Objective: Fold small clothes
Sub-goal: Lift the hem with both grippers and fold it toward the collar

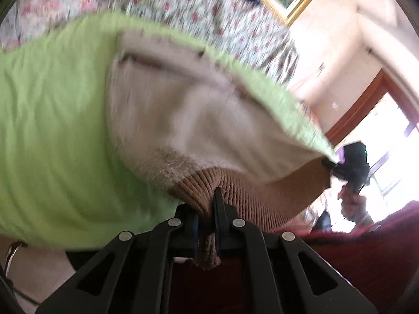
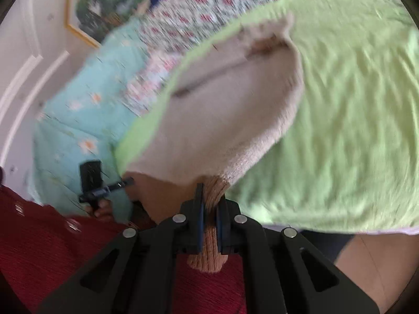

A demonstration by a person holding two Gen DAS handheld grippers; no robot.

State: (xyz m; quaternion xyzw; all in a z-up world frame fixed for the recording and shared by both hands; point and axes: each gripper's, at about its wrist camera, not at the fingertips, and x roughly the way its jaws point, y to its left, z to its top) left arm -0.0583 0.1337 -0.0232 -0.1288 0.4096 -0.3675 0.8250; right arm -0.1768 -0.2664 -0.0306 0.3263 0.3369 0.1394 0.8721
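Note:
A small cream knit garment (image 1: 188,115) with a tan ribbed band (image 1: 235,188) is held stretched over a lime-green cloth (image 1: 52,130). My left gripper (image 1: 207,209) is shut on one end of the tan band. My right gripper (image 2: 209,204) is shut on the other end of the band (image 2: 214,185); the cream body (image 2: 230,99) hangs away from it over the green cloth (image 2: 353,117). Each gripper shows small in the other's view: the right gripper (image 1: 332,166) at the band's far end, the left gripper (image 2: 125,183) likewise. The views are motion-blurred.
A floral bedsheet (image 1: 188,7) lies beyond the green cloth, with a light-blue flowered cloth (image 2: 86,120) beside it. A dark red fabric (image 2: 47,240) is near the grippers. A framed picture (image 2: 104,5) hangs on the wall, and a bright window (image 1: 387,130) is at the right.

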